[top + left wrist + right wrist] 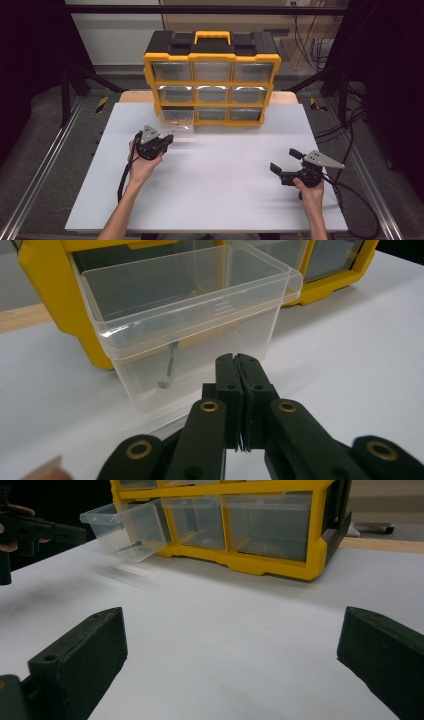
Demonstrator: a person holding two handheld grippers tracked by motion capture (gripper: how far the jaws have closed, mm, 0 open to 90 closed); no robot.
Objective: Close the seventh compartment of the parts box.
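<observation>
Drawer (190, 315) juts out; left gripper (240, 362) closed, seemingly apart.

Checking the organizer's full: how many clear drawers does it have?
9, in three rows of three in the yellow organizer. Eight sit pushed in; the bottom-left drawer is pulled out toward the left gripper, a screw inside.

- High view: above the table (210, 200), facing forward and down.
- Left gripper view: close behind the pulled-out drawer (185, 315).
- Right gripper view: low, farther off; shares that drawer (125, 527).
</observation>
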